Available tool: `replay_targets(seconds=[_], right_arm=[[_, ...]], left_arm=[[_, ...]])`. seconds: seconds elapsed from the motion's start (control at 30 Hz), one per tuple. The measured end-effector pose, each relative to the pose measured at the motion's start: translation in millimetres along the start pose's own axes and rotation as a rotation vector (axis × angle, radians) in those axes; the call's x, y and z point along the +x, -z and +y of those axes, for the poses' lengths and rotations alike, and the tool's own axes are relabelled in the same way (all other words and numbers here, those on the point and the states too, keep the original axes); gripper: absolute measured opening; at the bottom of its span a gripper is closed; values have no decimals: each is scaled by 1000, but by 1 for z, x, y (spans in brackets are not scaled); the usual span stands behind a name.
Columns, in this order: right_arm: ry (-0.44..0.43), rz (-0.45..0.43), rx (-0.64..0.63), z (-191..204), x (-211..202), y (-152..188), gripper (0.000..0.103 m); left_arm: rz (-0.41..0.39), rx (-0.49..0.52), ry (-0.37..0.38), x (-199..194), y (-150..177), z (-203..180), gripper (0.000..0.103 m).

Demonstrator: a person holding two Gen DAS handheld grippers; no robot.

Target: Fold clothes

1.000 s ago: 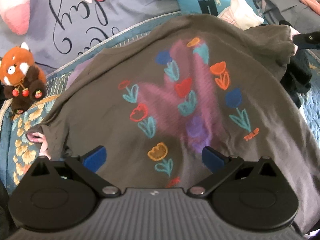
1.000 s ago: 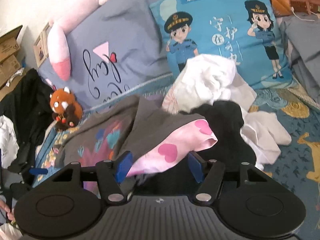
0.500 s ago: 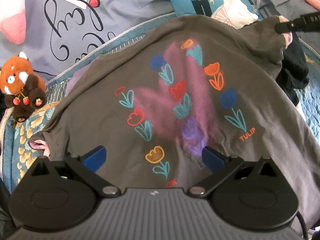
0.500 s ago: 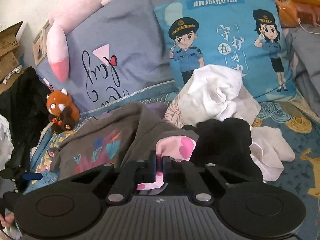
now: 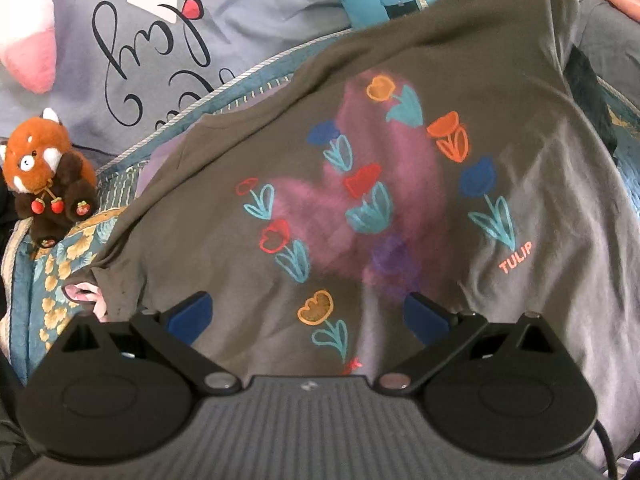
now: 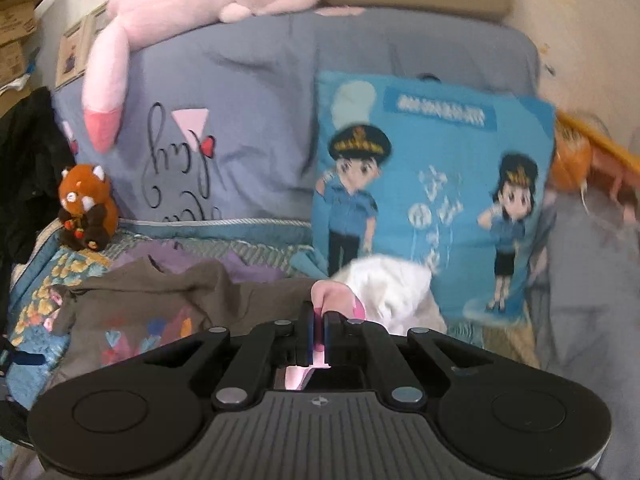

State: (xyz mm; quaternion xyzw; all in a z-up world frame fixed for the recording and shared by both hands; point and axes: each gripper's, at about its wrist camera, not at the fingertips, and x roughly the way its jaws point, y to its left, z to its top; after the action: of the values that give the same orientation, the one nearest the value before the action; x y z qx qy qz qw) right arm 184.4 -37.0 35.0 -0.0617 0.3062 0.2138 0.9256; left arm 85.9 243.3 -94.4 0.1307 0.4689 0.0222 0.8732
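Note:
A grey-brown T-shirt (image 5: 248, 264) printed with tulips and a purple heart lies spread on the bed. My left gripper (image 5: 307, 316) hovers open just above its near part, nothing between the blue pads. The shirt's far right corner (image 5: 532, 4) is pulled up toward the top of the left wrist view. In the right wrist view my right gripper (image 6: 318, 336) is shut on a pink cloth (image 6: 338, 300), which bulges out above the fingertips. The grey-brown T-shirt (image 6: 160, 300) runs from there down to the left. Whether shirt fabric is also pinched is hidden.
A red panda plush (image 5: 44, 176) sits at the bed's left edge. Behind stand a grey-blue pillow (image 6: 208, 92), a blue cartoon pillow (image 6: 432, 184) and a pink plush (image 6: 160, 12). White clothing (image 6: 392, 288) is piled by the right gripper. Something pink (image 5: 82, 294) peeks from under the shirt's left edge.
The right gripper shut on the pink cloth and rose, lifting the shirt's far right corner. The left gripper stayed open over the shirt.

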Motion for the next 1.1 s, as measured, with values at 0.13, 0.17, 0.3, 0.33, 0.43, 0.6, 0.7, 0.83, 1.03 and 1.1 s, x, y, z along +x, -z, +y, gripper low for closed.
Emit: replay_targets(seconds=[0.13, 0.17, 0.3, 0.33, 0.43, 0.6, 0.7, 0.83, 1.03, 1.1], right_arm=[[26, -4, -67, 13, -20, -18, 4], [46, -5, -67, 11, -24, -17, 4], [110, 1, -52, 1, -30, -19, 4], [111, -4, -57, 1, -33, -21, 4], [179, -13, -152, 10, -31, -30, 4], [265, 261, -241, 3, 47, -21, 4], [290, 322, -234, -4, 72, -10, 4], [328, 375, -223, -13, 93, 2, 4], [333, 411, -125, -37, 104, 14, 5], [320, 383, -90, -41, 97, 11, 5]], left_arm=[[3, 16, 3, 0, 5, -3, 103], [4, 23, 0, 0, 7, -4, 103], [8, 32, 0, 0, 12, -2, 103], [8, 30, 1, 0, 13, -1, 103], [16, 23, -1, 1, 16, 3, 103], [37, -18, 6, 5, 22, 9, 103], [35, -16, 8, 2, 24, 11, 103], [44, 1, -3, 4, 27, 12, 103], [55, -8, -2, 8, 30, 17, 103], [59, -6, 1, 9, 31, 18, 103]])
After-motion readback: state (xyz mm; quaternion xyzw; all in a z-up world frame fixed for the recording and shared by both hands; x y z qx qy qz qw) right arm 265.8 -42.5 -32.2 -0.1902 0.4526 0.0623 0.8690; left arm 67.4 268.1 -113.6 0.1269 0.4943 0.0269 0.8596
